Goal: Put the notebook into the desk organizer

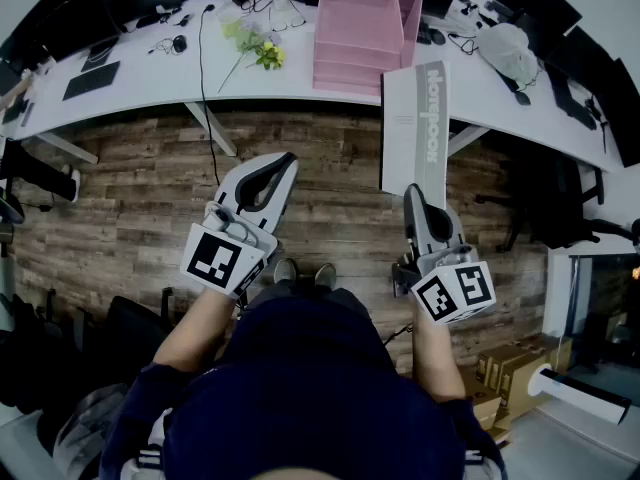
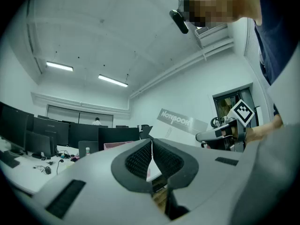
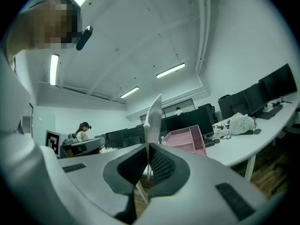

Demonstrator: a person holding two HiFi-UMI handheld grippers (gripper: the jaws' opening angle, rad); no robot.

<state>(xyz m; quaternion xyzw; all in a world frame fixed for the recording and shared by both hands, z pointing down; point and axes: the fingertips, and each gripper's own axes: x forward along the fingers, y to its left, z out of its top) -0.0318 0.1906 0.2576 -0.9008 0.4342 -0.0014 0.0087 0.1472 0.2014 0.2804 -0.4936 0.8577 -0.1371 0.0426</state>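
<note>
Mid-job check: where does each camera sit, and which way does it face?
Head view: head-mounted, steeply down at floor, desk and organizer; forearms show, plus left tongs and right tongs gripping the notebook.
Left gripper view: on the left tongs, shut and empty, facing forward and up at monitors and ceiling; shirt at right.
Right gripper view: on the right tongs, shut on the edge-on notebook, facing the organizer; head at top left.
Shared: both gripper views show the notebook and the other tongs.

We see a wood-plank floor (image 1: 130,198) beneath a curved white counter (image 1: 150,93), dark monitors (image 3: 276,86) along its far edge, strip lights (image 2: 112,80) overhead.
</note>
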